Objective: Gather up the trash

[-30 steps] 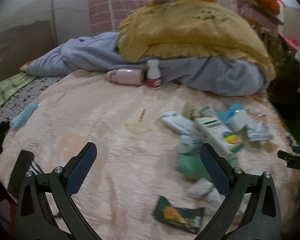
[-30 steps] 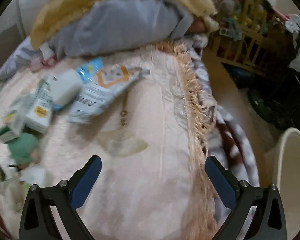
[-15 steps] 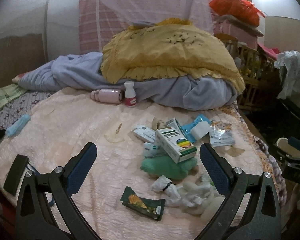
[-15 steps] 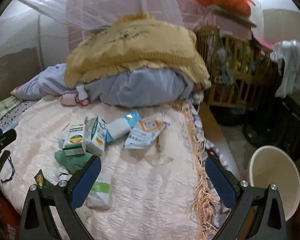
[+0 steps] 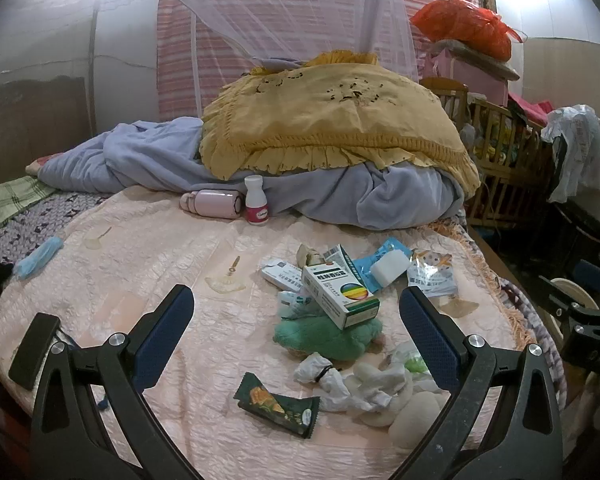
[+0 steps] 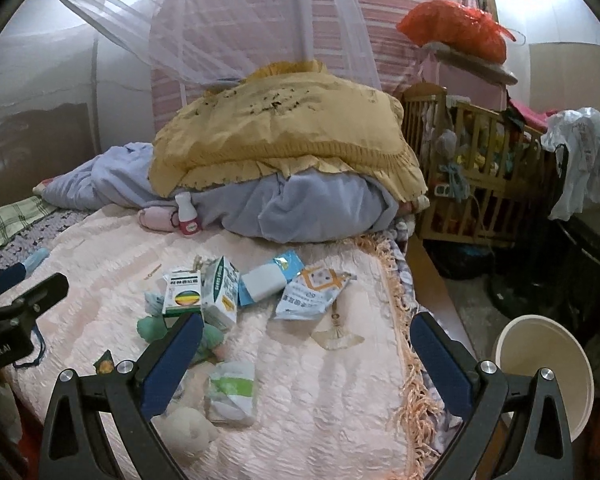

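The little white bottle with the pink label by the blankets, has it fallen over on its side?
No, the white bottle stands upright on the bed, cap up, right beside a pink container that does lie on its side.

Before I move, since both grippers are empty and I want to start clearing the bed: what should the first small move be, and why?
Probably lower the left gripper onto the dark green snack wrapper. Its jaws stand wide open with nothing between them, and the wrapper lies flat and alone on the pink bedspread, nearest that gripper. The cream bin stands beside the bed for the drop.
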The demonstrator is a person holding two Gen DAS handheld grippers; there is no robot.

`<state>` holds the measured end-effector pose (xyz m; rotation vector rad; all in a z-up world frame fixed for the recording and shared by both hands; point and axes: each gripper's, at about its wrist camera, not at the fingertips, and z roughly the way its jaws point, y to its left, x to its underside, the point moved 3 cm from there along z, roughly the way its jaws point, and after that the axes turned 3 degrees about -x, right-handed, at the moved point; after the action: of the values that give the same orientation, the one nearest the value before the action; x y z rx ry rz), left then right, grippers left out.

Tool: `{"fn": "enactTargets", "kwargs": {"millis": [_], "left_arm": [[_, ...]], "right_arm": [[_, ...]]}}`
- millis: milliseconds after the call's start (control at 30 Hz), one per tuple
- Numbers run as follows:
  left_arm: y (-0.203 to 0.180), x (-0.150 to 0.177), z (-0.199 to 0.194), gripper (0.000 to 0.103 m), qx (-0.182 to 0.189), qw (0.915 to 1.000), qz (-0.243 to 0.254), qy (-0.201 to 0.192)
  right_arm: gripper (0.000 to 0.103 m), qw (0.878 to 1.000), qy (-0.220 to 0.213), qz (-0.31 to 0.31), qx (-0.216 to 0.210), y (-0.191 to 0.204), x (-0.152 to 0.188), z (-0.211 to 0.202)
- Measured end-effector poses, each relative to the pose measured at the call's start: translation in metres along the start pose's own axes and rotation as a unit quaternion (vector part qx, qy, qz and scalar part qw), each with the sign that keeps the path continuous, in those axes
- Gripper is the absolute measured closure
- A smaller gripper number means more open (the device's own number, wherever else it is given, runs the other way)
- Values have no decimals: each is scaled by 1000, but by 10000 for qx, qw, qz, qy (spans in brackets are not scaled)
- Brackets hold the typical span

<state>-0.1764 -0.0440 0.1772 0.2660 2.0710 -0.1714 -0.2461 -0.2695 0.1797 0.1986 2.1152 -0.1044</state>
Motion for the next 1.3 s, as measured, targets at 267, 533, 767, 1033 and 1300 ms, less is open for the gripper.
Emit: {"fn": "enactTargets", "kwargs": {"millis": [267, 533, 767, 1033, 1300], "left_arm": [[-1, 1, -2, 1, -36, 10000, 41, -50], [2, 0, -3, 1, -29, 10000, 22, -62], [2, -4, -5, 1, -94, 9999, 40, -137], [0, -5, -6, 1, -118, 9998, 41, -164], [0, -6, -8, 1, -127, 9997, 41, -200]], "right_arm": [[0, 10000, -40, -19, -17, 7, -3, 0], [0, 10000, -71, -39, -16, 10, -4, 0], [0, 9999, -107, -36, -45, 13, -6, 0], [0, 9997, -203, -128, -87, 16, -6, -6], [0, 9995, -250, -103, -141, 17, -7, -9]]}}
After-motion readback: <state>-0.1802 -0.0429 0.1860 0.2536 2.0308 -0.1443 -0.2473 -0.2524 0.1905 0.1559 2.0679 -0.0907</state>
